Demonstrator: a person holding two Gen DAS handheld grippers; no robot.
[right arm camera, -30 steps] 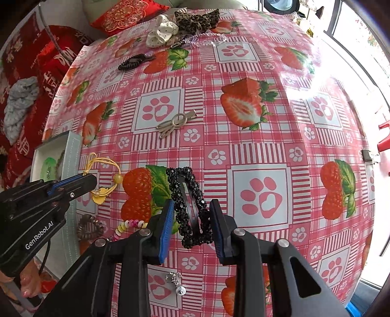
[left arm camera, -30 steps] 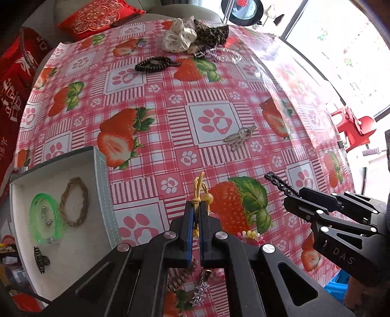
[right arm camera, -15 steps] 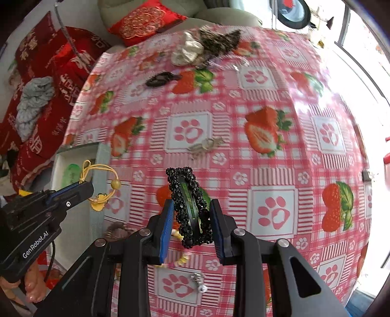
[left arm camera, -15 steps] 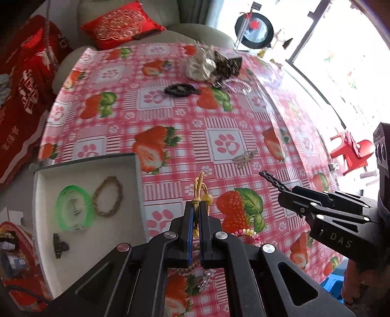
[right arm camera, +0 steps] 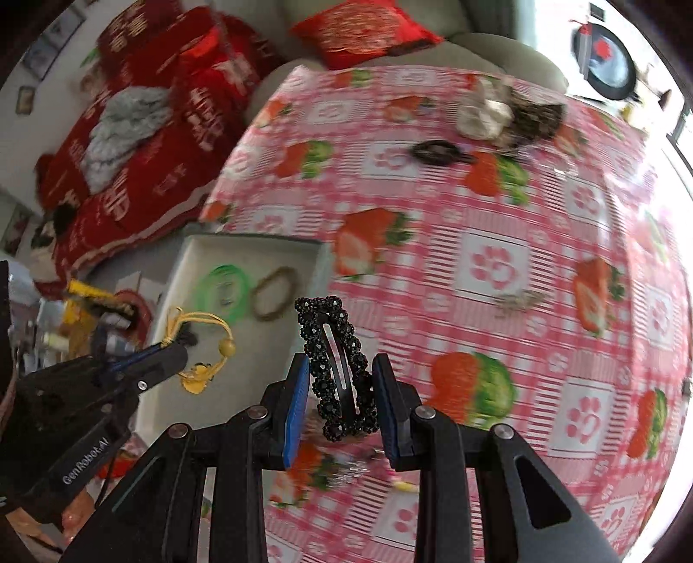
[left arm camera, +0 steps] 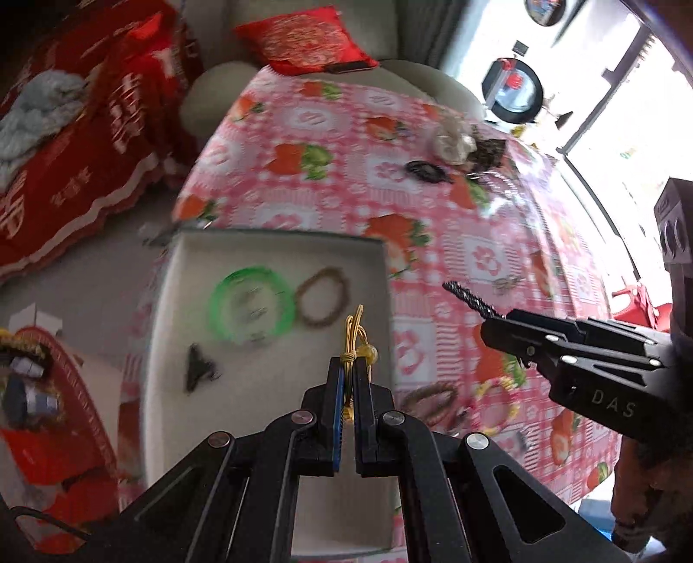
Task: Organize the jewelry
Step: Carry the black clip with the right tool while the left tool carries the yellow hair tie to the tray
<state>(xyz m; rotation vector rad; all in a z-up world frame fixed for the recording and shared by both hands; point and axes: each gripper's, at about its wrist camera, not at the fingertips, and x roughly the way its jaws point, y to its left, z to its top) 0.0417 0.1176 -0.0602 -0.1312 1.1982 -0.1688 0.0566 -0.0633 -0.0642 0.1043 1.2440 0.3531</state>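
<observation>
My left gripper (left arm camera: 348,368) is shut on a yellow cord bracelet (left arm camera: 357,335) with a bead, held above the white tray (left arm camera: 268,433). In the right wrist view the left gripper (right arm camera: 173,357) holds the yellow cord bracelet (right arm camera: 203,346) over the tray (right arm camera: 255,251). My right gripper (right arm camera: 340,389) is shut on a black beaded hair clip (right arm camera: 338,368), held above the table beside the tray's right edge. The clip's tip (left arm camera: 470,299) sticks out of the right gripper (left arm camera: 498,329) in the left wrist view. The tray holds a green bangle (left arm camera: 251,305), a brown bead bracelet (left arm camera: 322,301) and a small black clip (left arm camera: 197,368).
On the strawberry tablecloth (right arm camera: 498,260) lie a silver hair clip (right arm camera: 519,299), a dark bracelet (right arm camera: 435,151), scrunchies (right arm camera: 506,112) at the far end, and bead bracelets (left arm camera: 498,402) near the front. A sofa with a red cushion (right arm camera: 364,37) stands behind; the floor with clutter is left.
Both grippers have moved left with their loads. The left gripper now hangs over the tray instead of the tablecloth. The right gripper has come close to the tray's edge.
</observation>
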